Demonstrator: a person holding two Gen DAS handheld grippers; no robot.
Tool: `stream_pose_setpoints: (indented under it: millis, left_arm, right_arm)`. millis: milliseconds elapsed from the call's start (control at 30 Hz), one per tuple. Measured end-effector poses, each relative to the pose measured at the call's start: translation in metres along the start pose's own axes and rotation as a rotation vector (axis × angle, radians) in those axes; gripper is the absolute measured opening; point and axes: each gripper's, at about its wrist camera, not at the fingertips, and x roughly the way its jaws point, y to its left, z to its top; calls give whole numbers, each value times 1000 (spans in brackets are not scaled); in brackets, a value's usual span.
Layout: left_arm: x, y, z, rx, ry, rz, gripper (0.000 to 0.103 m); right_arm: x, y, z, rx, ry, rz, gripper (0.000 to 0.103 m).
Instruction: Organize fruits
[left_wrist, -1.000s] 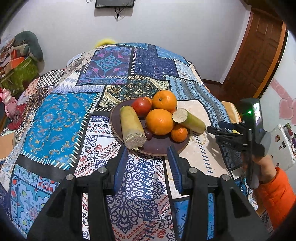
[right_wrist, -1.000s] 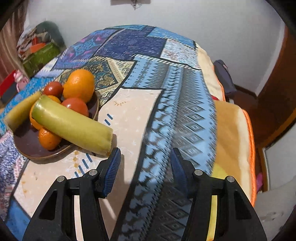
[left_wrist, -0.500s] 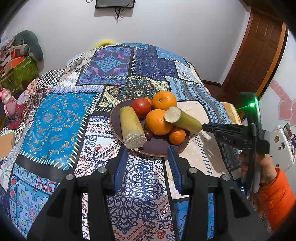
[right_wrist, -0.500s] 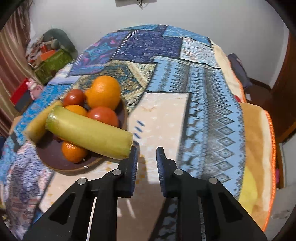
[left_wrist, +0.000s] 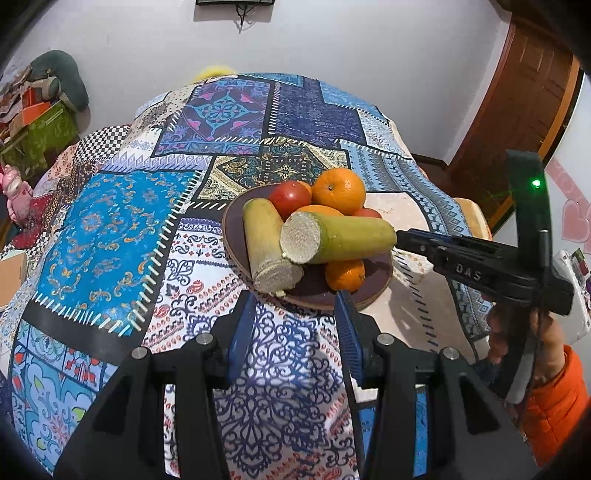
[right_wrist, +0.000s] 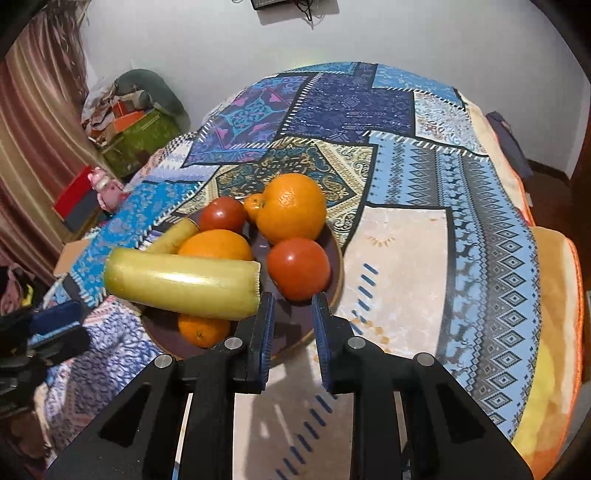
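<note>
The bench (left_wrist: 110, 229) under its patchwork cloth fills both views. At centre frame, a brown plate (left_wrist: 380, 269) holds oranges, tomatoes and two cane pieces. The right hand-held gripper (right_wrist: 290, 314), jaws apart, gripping nothing, touches one cane (right_wrist: 177, 282). The left hand-held gripper (left_wrist: 295, 325) gapes empty at lower centre.

A: Cane piece (left_wrist: 334, 238)?
B: Waxy, glossy rind; cut end rough and fibrous.
A: Oranges (right_wrist: 291, 207)?
B: Dimpled, faintly shiny peel.
A: Tablecloth (left_wrist: 110, 236)?
B: Printed cloth, matt.
A: Plate (right_wrist: 334, 258)?
B: Smooth, dark brown.
</note>
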Motion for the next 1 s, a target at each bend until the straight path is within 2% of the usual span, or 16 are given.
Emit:
stream_pose_setpoints:
  millis: [200,500,667,900,1000]
  left_arm:
    - [21,-3,9,-11,15,7,44]
    - [31,-1,24,-24,10,27,44]
    - [31,-4,26,-20,7,30,44]
    - [21,-13,24,8,-9,28,44]
    - [18,-15,24,17,-15,33,44]
  right_arm:
    - [1,2,0,-11,-7,-22,21]
    - [-8,-1,-3,-26,-20,-41,23]
    - [-12,-4,-4,-19,-31,-48,30]
    - [-17,-5,-7,-18,-50,-65,34]
    - [-24,-5,-5,-12,-75,-56,42]
